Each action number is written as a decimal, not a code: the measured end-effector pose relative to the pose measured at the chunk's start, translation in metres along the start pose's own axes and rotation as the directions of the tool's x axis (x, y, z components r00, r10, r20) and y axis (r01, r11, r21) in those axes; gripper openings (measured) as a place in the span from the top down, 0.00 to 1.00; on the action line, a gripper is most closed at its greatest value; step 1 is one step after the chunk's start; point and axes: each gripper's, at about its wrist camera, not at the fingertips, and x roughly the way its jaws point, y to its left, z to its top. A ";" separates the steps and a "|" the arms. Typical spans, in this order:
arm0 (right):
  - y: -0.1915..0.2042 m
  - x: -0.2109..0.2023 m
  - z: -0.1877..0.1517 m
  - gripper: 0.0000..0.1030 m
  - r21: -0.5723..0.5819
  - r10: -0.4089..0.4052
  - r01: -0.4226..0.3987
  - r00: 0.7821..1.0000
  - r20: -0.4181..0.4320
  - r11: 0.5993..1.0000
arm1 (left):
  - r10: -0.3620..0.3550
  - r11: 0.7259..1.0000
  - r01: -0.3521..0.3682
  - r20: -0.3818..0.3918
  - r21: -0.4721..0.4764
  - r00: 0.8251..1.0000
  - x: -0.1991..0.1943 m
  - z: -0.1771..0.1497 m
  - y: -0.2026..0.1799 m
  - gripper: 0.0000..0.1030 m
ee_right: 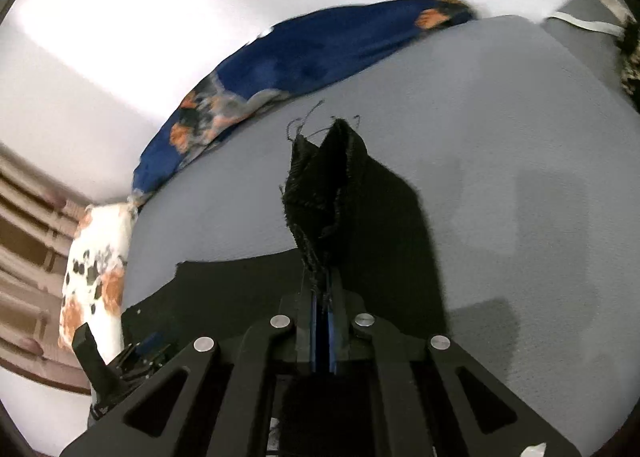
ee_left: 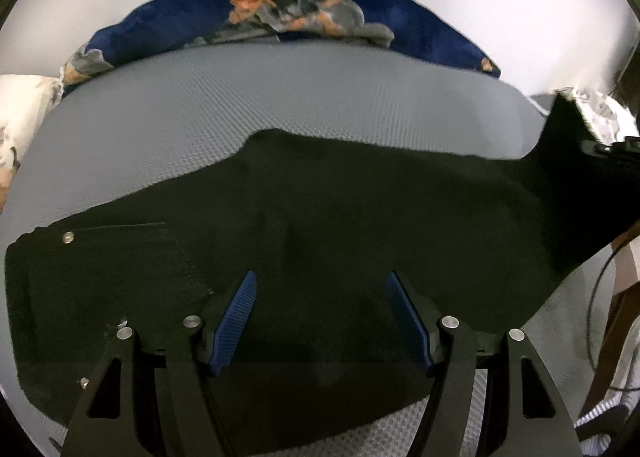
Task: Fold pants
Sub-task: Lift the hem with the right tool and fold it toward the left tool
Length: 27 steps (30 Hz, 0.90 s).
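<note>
Meanwhile, the black pants [ee_left: 320, 217] lie spread on the grey mattress [ee_left: 280, 97], the left gripper [ee_left: 320, 289] hovering above them with jaws apart and empty, while the right gripper [ee_right: 322, 293] has its jaws pinched on a raised frayed hem at the right.

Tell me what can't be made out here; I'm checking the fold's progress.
- Left wrist view: the near edge of the black pants is hidden behind the left hand-held gripper.
- Right wrist view: the pinched cloth's lower part is hidden behind the right hand-held gripper; the far blanket is blurred.
</note>
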 end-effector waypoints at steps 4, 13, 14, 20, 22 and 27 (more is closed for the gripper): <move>0.044 0.031 -0.006 0.95 -0.090 0.009 -0.013 0.999 -0.043 0.996 | -0.015 1.000 0.016 0.039 -0.023 0.999 -0.017 -0.003 0.012 0.35; 0.122 0.110 -0.034 0.95 -0.209 0.049 -0.082 0.986 -0.159 0.975 | -0.018 0.997 0.024 0.074 -0.078 0.997 -0.039 -0.011 0.040 0.35; 0.128 0.117 -0.037 0.95 -0.208 0.057 -0.093 0.983 -0.174 0.974 | -0.018 0.996 0.024 0.076 -0.085 0.997 -0.040 -0.011 0.042 0.35; 0.162 0.167 -0.055 0.95 -0.286 0.020 -0.096 0.966 -0.256 0.953 | -0.029 0.994 0.037 0.080 -0.106 0.996 -0.046 -0.015 0.051 0.35; 0.165 0.180 -0.062 0.91 -0.309 -0.001 -0.088 0.962 -0.275 0.947 | -0.038 0.993 0.047 0.084 -0.109 0.996 -0.048 -0.015 0.053 0.35; 0.165 0.175 -0.063 0.76 -0.276 0.062 -0.155 0.947 -0.316 0.949 | -0.086 0.988 0.094 0.069 -0.122 0.994 -0.047 -0.014 0.054 0.35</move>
